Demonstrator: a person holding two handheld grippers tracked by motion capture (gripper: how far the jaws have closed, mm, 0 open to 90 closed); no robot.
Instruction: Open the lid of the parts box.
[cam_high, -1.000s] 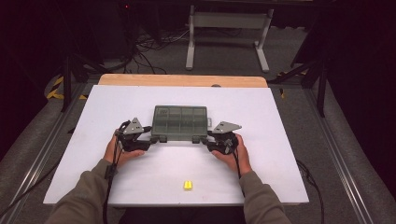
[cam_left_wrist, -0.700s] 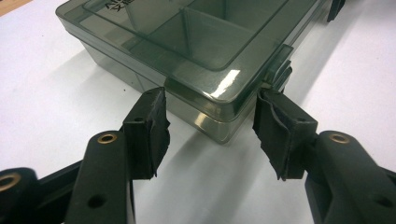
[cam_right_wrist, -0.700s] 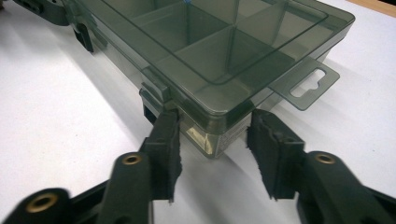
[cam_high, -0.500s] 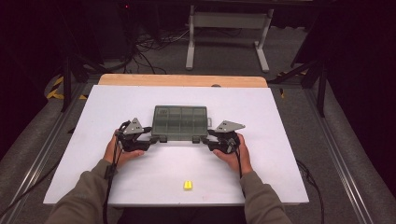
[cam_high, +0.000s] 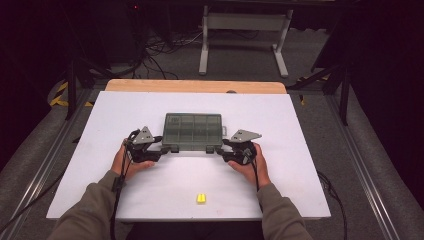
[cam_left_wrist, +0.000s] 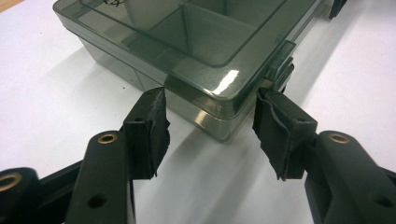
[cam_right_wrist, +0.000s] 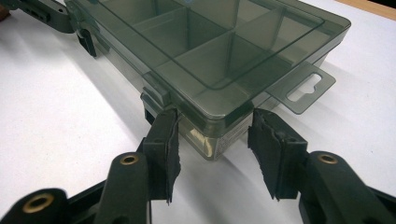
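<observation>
Nothing has shifted since the earlier frame: box, both hands and the yellow piece sit where they were. Right gripper (cam_high: 223, 148) jaws have just been opening a bit, with the box's near right corner between them.

Smoky clear plastic box (cam_high: 192, 132) lies flat mid-table on the white table (cam_high: 300, 130), lid down. Through the lid: divider walls and several compartments; the ones I can see look empty.

Left gripper (cam_high: 161, 148) sits at the near left corner, jaws about half open, straddling the corner by a front latch (cam_left_wrist: 280, 70). Pads (cam_left_wrist: 154, 126) look at or just off the walls; can't tell if they press.

Right gripper: same at its corner, jaws half open, pads (cam_right_wrist: 168, 140) beside the walls, hang tab (cam_right_wrist: 303, 88) just past.

Small yellow piece (cam_high: 201, 198) lies near the table's front edge, well apart from the box.
</observation>
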